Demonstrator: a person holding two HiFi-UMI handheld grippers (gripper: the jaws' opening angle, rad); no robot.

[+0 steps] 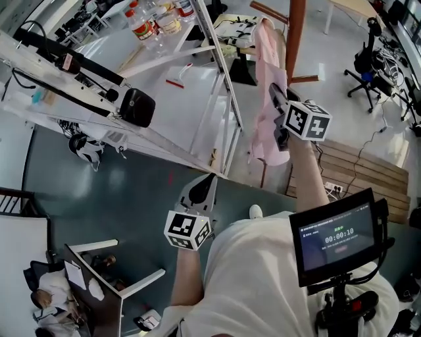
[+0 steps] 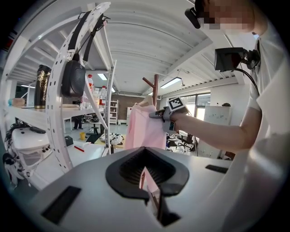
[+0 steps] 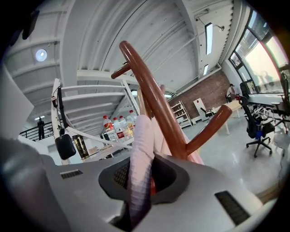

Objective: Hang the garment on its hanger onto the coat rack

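Note:
A pink garment (image 1: pixel 263 79) hangs beside the brown coat rack pole (image 1: pixel 295 33). My right gripper (image 1: pixel 273 90) is shut on a fold of it at shoulder height. In the right gripper view the pink cloth (image 3: pixel 140 154) runs up out of the jaws, right against the rack's pole and branches (image 3: pixel 154 99). A hanger does not show clearly. My left gripper (image 1: pixel 211 178) is lower and to the left, apart from the garment, with its tips together and nothing in them. In the left gripper view the garment (image 2: pixel 145 129), the right gripper (image 2: pixel 155 114) and the rack (image 2: pixel 155 88) are ahead.
A white metal shelf frame (image 1: pixel 217 79) with water bottles (image 1: pixel 158 20) and a black round device (image 1: pixel 137 106) stands left of the rack. A wooden pallet (image 1: pixel 355 171) and an office chair (image 1: pixel 368 66) are to the right. A small monitor (image 1: pixel 335 233) hangs at my chest.

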